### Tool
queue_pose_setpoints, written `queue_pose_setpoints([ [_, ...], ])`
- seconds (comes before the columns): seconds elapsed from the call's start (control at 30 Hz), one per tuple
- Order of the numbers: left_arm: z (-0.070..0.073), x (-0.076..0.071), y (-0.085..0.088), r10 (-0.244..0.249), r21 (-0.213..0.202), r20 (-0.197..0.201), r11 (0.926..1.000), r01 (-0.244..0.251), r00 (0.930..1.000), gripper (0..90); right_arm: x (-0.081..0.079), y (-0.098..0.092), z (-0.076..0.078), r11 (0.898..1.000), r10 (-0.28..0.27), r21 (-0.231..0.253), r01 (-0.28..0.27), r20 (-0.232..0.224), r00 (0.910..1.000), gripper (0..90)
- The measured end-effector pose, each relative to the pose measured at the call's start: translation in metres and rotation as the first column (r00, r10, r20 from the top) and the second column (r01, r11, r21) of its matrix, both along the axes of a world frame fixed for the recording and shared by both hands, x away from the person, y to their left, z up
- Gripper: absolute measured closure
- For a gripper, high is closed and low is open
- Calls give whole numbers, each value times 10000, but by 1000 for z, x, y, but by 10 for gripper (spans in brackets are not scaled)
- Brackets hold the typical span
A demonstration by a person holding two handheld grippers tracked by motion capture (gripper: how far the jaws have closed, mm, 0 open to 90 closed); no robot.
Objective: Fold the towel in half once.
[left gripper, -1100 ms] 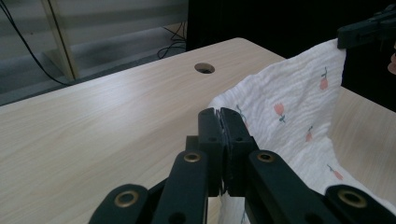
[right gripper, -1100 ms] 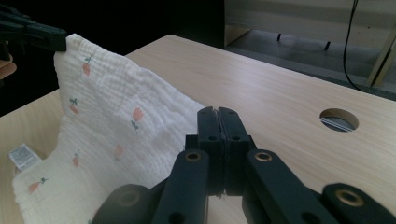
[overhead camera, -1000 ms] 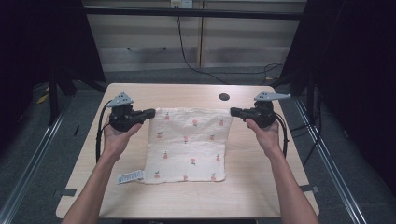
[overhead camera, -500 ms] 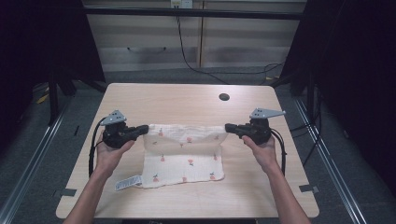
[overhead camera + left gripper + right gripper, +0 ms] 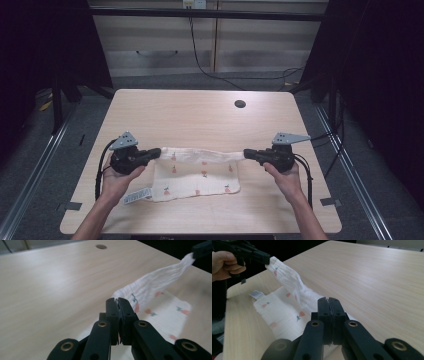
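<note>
High view. A dark room with pale cabinet fronts [image 5: 210,47] at 12 o'clock and grey floor [image 5: 37,165] with metal rails at 3 and 9 o'clock surrounds a rectangular table [image 5: 200,112] of light wood grain, its corners rounded, with a round dark cable hole [image 5: 240,104] toward 1 o'clock. A black cable [image 5: 200,55] hangs down the cabinets.

On the half of the table nearest the person, toward 6 o'clock, lies the cloth [image 5: 197,177]: white crinkled fabric printed with small red motifs, a label [image 5: 136,195] at its 8 o'clock corner. The lower layer rests flat; the upper edge is lifted and drawn taut into a narrow band between the two grippers.

The left gripper [image 5: 155,153], at 9 o'clock of the cloth, points toward 3 o'clock, its jaws clamped together on the cloth's left end; the left gripper view shows the fabric pinched at the black tips [image 5: 117,302]. The right gripper [image 5: 248,153], at 3 o'clock, points toward 9 o'clock, its jaws likewise clamped on the right end [image 5: 328,301]. Each carries a grey three-cornered plate and a trailing cable. Both forearms enter from 6 o'clock, each hand wrapped around its gripper's body.
</note>
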State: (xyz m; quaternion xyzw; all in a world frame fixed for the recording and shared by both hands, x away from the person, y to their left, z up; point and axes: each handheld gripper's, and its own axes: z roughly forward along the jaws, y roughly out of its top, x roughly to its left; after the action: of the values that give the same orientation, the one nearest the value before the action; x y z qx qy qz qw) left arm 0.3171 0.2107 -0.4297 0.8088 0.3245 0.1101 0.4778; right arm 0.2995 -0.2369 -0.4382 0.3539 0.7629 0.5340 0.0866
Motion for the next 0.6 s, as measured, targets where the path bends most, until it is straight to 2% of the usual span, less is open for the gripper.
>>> queue_pose_setpoints([
  [0.03,-1,-4,-2,-1,238,179,9997,-3,9998,879,-2,1,-2,10000,77,-51,-77,-45,10000,890],
  [0.1,-4,-8,-1,-210,321,177,9993,204,9996,879,-5,4,-6,9994,150,-316,-154,-116,9998,890],
  [0.13,-6,-8,1,-103,316,200,9995,96,9997,879,-6,5,-8,9992,227,-312,-234,-205,9995,890],
  [0.17,-8,-9,3,-94,255,43,9996,92,9999,880,-8,5,-10,9989,247,-383,-257,-263,9993,890],
  [0.27,-21,-10,9,-66,428,-206,9991,74,9998,880,-13,5,-15,9981,289,-533,-310,-398,9988,890],
  [0.37,-33,-16,14,-89,278,-572,9996,105,9983,881,-19,3,-20,9955,363,-853,-413,-603,9975,890],
  [0.5,-41,-20,17,-328,333,-749,9988,354,9967,880,-26,1,-32,9946,384,-927,-468,-905,9952,888],
  [0.6,-49,-19,17,-433,330,-1063,9983,471,9934,879,-29,2,-43,9939,386,-986,-503,-1172,9924,885],
])
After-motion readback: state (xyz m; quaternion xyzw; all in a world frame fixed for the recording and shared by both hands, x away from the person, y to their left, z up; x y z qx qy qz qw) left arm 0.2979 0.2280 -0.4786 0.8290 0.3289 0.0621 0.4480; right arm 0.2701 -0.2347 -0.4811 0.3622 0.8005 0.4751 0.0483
